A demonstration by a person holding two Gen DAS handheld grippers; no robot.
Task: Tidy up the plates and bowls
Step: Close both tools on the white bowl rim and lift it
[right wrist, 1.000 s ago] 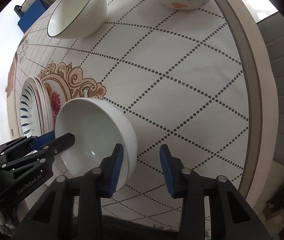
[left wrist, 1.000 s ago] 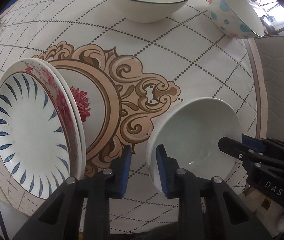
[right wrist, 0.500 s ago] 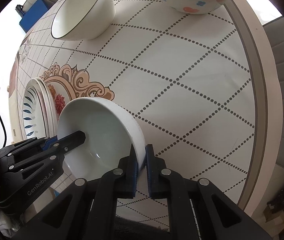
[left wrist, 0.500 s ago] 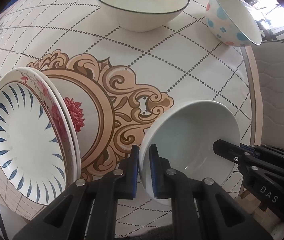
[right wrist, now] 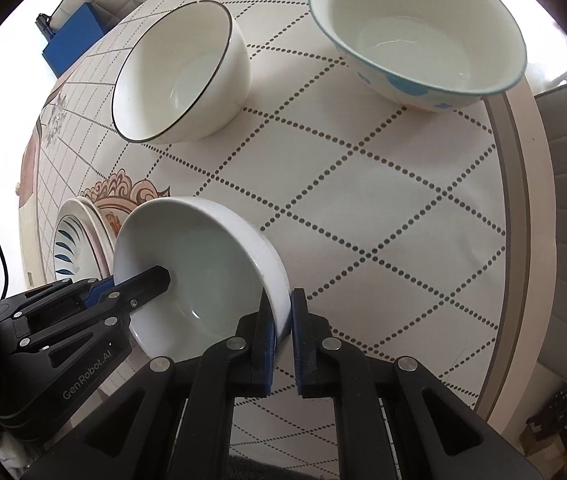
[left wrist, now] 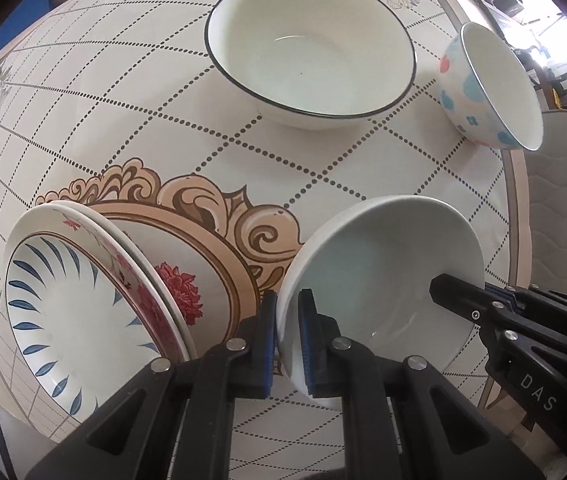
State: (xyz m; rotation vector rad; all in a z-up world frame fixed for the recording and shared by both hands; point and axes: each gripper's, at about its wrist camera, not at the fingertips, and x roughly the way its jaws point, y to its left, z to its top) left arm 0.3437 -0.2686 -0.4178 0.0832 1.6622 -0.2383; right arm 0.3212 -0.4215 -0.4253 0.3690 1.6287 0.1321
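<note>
Gripping opposite sides of the plain white bowl, both tools hold it at the near edge of the table. The left gripper pinches the bowl's left rim between its blue-padded fingers, one inside and one outside the wall. The right gripper pinches the right rim in the same manner. The bowl tilts; whether its base touches the tablecloth cannot be determined. Just left of it sits a stack of two plates, the upper one with blue leaf strokes, the lower one with red flowers. Farther away stand a black-rimmed bowl and, to its right, a dotted bowl, well apart from the held bowl.
</note>
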